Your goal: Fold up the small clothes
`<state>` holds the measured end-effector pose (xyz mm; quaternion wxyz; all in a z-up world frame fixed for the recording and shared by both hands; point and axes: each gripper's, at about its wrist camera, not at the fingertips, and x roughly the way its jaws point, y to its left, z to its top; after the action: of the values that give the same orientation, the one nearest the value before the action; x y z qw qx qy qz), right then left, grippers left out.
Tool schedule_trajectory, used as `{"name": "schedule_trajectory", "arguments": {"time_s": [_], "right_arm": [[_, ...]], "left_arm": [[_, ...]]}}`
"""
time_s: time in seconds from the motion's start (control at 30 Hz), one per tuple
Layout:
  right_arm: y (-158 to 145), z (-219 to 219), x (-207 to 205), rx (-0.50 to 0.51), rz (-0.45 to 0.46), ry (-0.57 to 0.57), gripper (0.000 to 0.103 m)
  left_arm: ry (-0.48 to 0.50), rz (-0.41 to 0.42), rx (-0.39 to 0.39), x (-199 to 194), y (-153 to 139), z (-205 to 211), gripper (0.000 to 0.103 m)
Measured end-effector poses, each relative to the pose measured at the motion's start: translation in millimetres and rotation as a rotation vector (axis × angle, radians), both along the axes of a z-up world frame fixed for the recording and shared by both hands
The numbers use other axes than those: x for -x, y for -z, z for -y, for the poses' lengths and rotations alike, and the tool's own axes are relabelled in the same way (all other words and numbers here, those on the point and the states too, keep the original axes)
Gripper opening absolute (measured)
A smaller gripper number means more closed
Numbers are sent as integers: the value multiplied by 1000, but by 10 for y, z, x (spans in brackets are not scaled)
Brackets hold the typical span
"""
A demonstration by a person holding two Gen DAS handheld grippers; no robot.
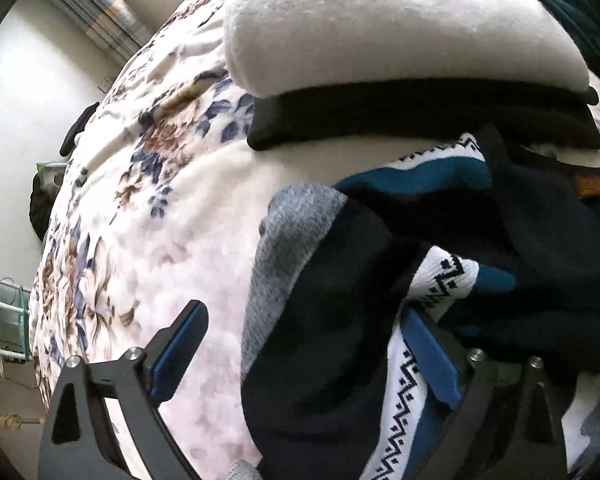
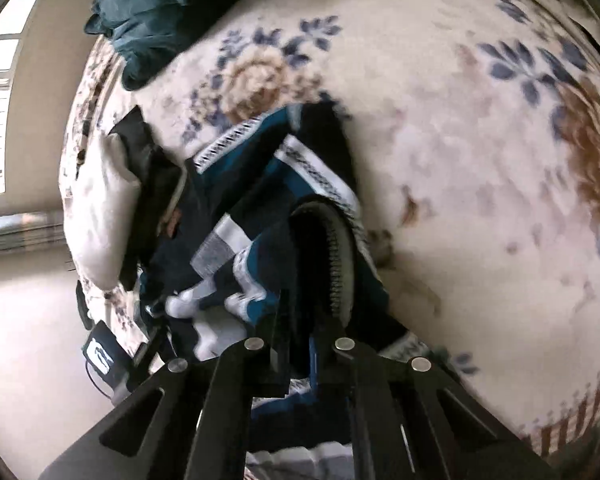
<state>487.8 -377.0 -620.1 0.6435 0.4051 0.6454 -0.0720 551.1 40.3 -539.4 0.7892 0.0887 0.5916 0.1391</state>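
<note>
A navy, teal and white patterned small garment [image 1: 340,320] with a grey cuff lies crumpled on the floral blanket [image 1: 160,220]. My left gripper [image 1: 304,344] is open, its jaws wide apart around the garment's left part; the right fingertip [image 1: 428,352] is tucked under a fold. In the right wrist view the same garment [image 2: 240,208] hangs bunched in front of me. My right gripper [image 2: 296,320] is shut on the garment's dark ribbed edge.
A folded stack of white [image 1: 380,28] and black [image 1: 420,116] clothes lies behind the garment. A dark teal cloth pile [image 2: 172,12] sits at the far end of the blanket [image 2: 460,180]. The bed's edge and the room floor are at the left.
</note>
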Motion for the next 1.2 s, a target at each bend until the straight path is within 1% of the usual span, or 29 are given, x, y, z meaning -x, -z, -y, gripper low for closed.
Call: {"name": "schedule_trajectory", "arguments": {"time_s": [0.07,0.1,0.13,0.17,0.2,0.23,0.27,0.33,0.37,0.43,0.5,0.53,0.57,0.6,0.63,0.7,0.77,0.87,0.93,1.0,1.1,1.13,1.2], "right_arm": [[199,26,13,41,-80,-78,7],[244,16,-8,110,-113,-138,8],[223,-19,-47,219,-134,-202,10],[126,-71,-97,319,-115,-249,10],[44,-133,-149,357,-80,-269,12],[-49,-202,-194,373,-40,-287,23],[-153,-317,-261,363,12,-316,39],[-234,-488,-349,366,47,-361,51],[-234,-547,-390,385,42,-374,51],[-121,-511,-428,386,6,-344,51],[117,-412,-466,362,-66,-306,51],[251,-377,-511,341,-95,-287,47],[305,-348,-510,320,-95,-256,24],[331,-349,-509,298,-94,-239,8],[298,-370,-513,294,-80,-229,4],[95,-459,-539,330,-10,-242,3],[-158,-513,-575,334,67,-232,3],[-350,-510,-679,360,128,-222,3],[-308,-441,-788,414,119,-213,3],[-175,-371,-875,397,106,-211,3],[100,-285,-976,363,25,-231,6],[115,-272,-946,356,25,-223,6],[21,-295,-878,348,65,-195,14]], "left_arm": [[11,1,-2,10,-40,12,99],[16,6,-12,27,-79,23,99],[21,10,-17,57,-135,39,99],[24,14,-10,65,-172,46,99],[29,22,-3,96,-230,65,99],[40,35,-6,132,-298,101,99],[48,44,-8,149,-341,128,99],[68,64,-3,193,-443,210,99],[76,70,-2,208,-484,251,99],[92,84,5,214,-550,316,99],[101,90,3,219,-572,369,99],[104,88,8,201,-561,362,99],[107,81,6,196,-526,376,99],[108,74,2,193,-496,380,99],[110,67,1,190,-450,381,99],[118,54,-11,185,-347,370,99],[117,47,-19,184,-269,331,99],[82,20,-18,155,-144,210,99],[35,3,-1,120,-72,74,99],[-3,1,27,91,-63,-37,99],[-31,7,42,99,-101,-122,99],[-32,10,42,118,-132,-130,99],[-37,29,68,192,-233,-118,99]]}}
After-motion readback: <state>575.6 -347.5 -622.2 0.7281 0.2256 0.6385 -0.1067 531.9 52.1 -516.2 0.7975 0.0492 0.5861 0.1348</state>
